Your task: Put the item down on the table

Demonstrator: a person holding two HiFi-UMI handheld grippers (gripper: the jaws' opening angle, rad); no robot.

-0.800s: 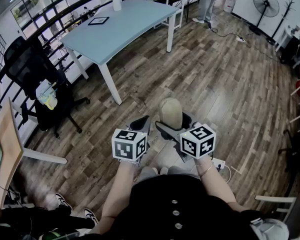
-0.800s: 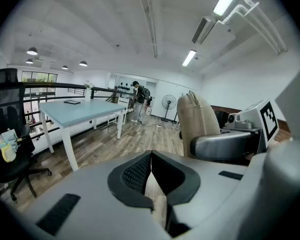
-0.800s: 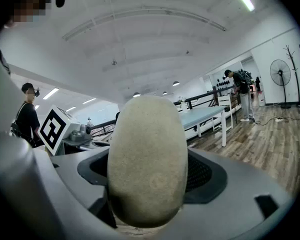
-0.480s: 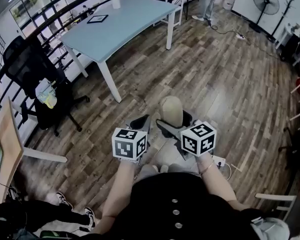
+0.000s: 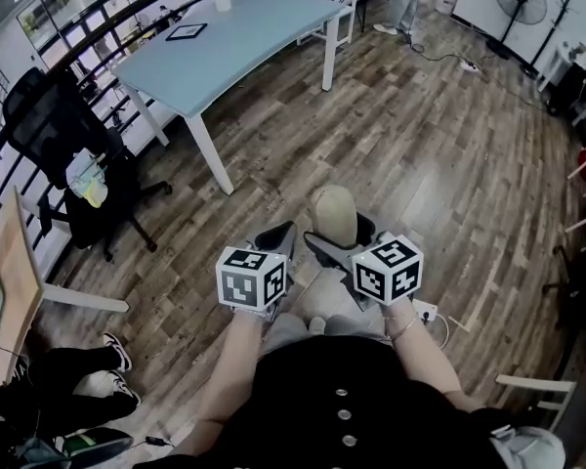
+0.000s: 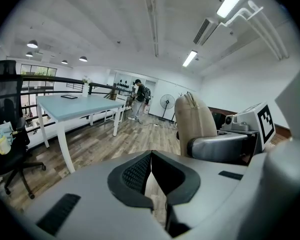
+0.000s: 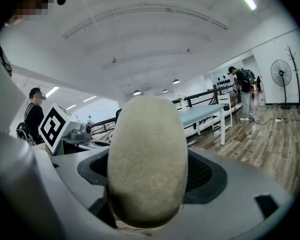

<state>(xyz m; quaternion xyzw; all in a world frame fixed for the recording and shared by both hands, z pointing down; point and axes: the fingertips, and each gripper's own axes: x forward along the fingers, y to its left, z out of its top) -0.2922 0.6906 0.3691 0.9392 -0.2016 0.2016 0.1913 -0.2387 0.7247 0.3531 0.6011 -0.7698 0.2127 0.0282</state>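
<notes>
While the person's forearms reach in from the bottom edge of the head view, a black office chair stands at far left on the wooden floor. The light-blue counter lies toward the top, left of centre.

Left of centre, the left hand-held gripper is held above the floor. In its own view the two dark pads meet at their tips, and nothing is caught between them.

Just to its right is the beige item, an oval, padded-looking body standing upright. It is carried in the air above the floor, well apart from the counter. The left gripper view shows it beside that gripper.

The right hand-held gripper has hold of it. In the right gripper view the jaws stand wide, one on each side of the beige item, with the textured pads against its flanks.

At upper right a pedestal fan stands near the wall.
</notes>
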